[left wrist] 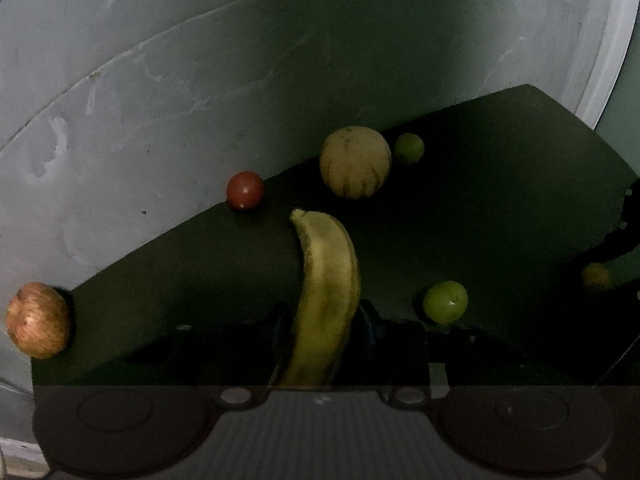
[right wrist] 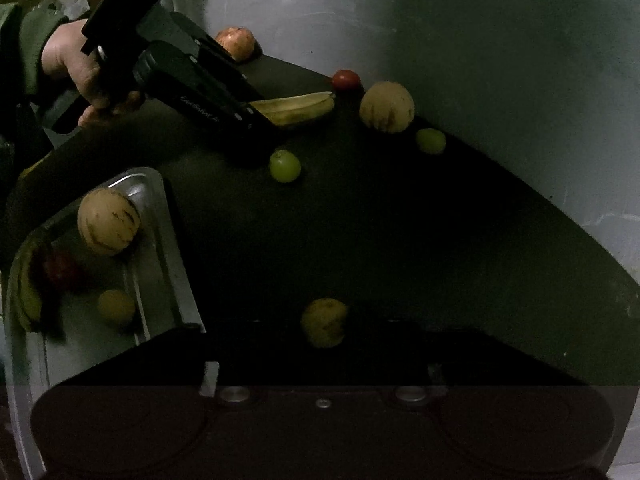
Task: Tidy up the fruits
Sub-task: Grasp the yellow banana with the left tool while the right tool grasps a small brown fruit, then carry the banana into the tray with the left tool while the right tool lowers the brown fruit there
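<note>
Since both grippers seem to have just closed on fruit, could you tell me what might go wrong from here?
The left gripper pinches the curved yellow banana near its stem end, so it may swing or slip when lifted. The round green fruit beside it could get knocked. The right gripper's hold on the small yellowish fruit is too dark to confirm.

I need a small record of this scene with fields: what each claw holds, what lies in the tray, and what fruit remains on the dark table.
left claw: shut on the banana, gripped near its stem end
right claw: shut on a small yellow fruit
tray: striped pale melon, red fruit, banana at the edge, small yellow fruit
table: pale melon, two green fruits, red tomato, apple
</note>
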The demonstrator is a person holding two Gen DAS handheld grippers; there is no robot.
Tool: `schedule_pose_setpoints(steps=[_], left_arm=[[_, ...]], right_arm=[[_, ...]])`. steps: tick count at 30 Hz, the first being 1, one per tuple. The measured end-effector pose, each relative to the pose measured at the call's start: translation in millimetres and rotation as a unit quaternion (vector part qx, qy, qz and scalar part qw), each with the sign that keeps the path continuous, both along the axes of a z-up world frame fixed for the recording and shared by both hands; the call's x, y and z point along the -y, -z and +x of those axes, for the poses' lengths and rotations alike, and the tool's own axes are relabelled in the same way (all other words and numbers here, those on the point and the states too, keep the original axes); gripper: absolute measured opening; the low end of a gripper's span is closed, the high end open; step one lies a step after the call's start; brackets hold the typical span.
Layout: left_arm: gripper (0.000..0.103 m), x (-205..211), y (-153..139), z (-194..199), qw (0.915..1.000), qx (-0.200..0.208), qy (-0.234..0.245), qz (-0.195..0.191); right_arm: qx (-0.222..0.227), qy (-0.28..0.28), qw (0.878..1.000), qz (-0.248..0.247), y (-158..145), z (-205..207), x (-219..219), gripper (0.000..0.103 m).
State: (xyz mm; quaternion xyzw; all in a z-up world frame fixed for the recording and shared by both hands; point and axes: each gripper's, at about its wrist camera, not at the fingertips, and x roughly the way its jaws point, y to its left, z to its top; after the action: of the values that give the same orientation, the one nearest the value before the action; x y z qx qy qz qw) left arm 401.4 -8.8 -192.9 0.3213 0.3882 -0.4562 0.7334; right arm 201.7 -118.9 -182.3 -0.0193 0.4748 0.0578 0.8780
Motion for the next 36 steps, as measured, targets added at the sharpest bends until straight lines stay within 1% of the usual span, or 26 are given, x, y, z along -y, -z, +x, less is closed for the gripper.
schedule_pose_setpoints(steps=[7, 9, 12, 15, 18, 21, 24, 26, 30, 32, 36], left_arm=[[0.035, -1.2, 0.5, -21.4, 0.9997, 0.018, -0.016, 0.001], [0.035, -3.7, -0.1, -28.4, 0.9994, 0.021, -0.026, 0.002], [0.034, -9.1, -2.9, -37.8, 0.9983, 0.022, -0.054, 0.0], [0.033, -16.7, -15.0, -49.5, 0.9957, 0.029, -0.087, -0.013], [0.033, -22.2, -33.1, -64.8, 0.9918, 0.04, -0.117, -0.03], [0.033, -27.1, -50.3, -79.0, 0.9851, 0.047, -0.158, -0.047], [0.033, -35.6, -67.6, -94.1, 0.9732, 0.048, -0.214, -0.068], [0.033, -38.9, -75.7, -105.0, 0.9637, 0.051, -0.251, -0.077], [0.033, -48.0, -93.2, -129.9, 0.9392, 0.048, -0.324, -0.102], [0.033, -51.9, -102.0, -144.0, 0.9278, 0.052, -0.353, -0.11], [0.033, -55.5, -118.9, -172.5, 0.9002, 0.064, -0.412, -0.125]], right_arm=[[0.012, 0.002, 1.0, 0.008, -1.2, 3.2, 2.2, 0.03], [0.015, 0.006, 1.0, 0.02, -2.8, 7.9, 3.3, 0.03], [0.028, 0.005, 0.999, 0.029, -8.2, 14.8, 3.7, 0.03], [0.041, -0.005, 0.998, 0.037, -15.9, 18.3, 3.8, 0.03], [0.054, -0.019, 0.997, 0.044, -25.5, 19.5, 5.1, 0.03], [0.067, -0.035, 0.996, 0.051, -38.6, 16.3, 6.2, 0.03], [0.08, -0.053, 0.994, 0.059, -52.4, 10.5, 10.2, 0.03], [0.087, -0.068, 0.992, 0.062, -60.6, 8.3, 13.4, 0.03], [0.107, -0.096, 0.987, 0.068, -78.9, -1.0, 21.3, 0.03], [0.118, -0.112, 0.984, 0.073, -90.2, -7.1, 25.4, 0.03], [0.136, -0.146, 0.976, 0.082, -109.9, -18.2, 29.8, 0.03]])
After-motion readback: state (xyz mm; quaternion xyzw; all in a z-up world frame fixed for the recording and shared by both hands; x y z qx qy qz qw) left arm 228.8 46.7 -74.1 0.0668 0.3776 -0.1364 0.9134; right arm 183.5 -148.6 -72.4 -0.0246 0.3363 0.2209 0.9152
